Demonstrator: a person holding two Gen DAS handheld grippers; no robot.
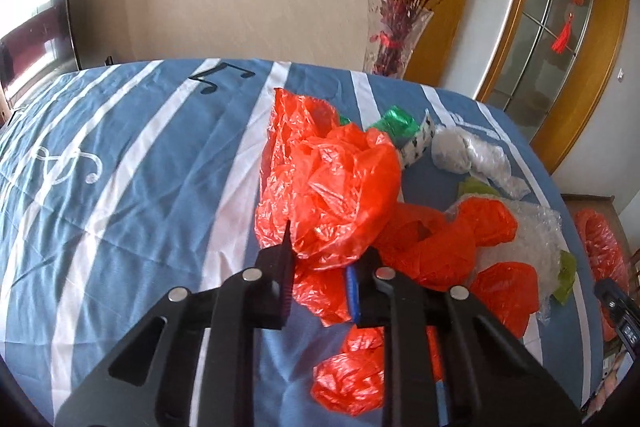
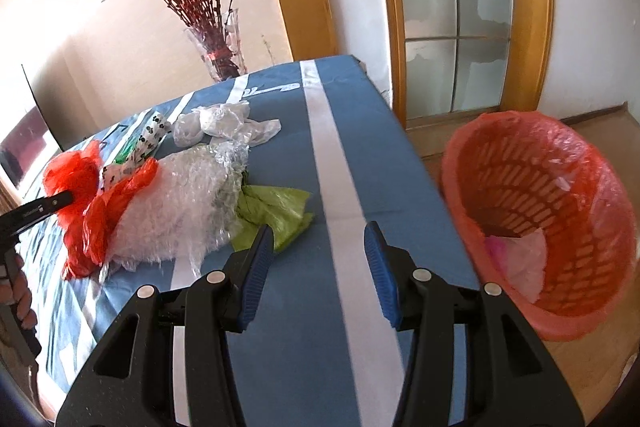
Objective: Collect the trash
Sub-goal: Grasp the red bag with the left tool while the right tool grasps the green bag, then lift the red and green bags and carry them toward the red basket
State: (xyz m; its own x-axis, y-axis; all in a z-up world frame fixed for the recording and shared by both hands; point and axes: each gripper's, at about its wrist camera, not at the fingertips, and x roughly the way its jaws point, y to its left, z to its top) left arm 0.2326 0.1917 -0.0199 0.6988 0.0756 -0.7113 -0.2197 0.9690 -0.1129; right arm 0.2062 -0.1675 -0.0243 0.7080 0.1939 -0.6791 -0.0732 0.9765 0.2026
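Bubble wrap (image 2: pixel 176 203) beside green bag (image 2: pixel 276 215).

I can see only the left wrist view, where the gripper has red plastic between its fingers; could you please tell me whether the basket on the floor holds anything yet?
Observer: Yes, the orange basket holds a pale crumpled bag at the bottom.
Operator: Thank you. Is the right gripper carrying anything?
Observer: No, it is open and empty above the blue cloth.
Operator: What lies closest to it?
Observer: A green bag, just ahead of its left finger, beside the bubble wrap.
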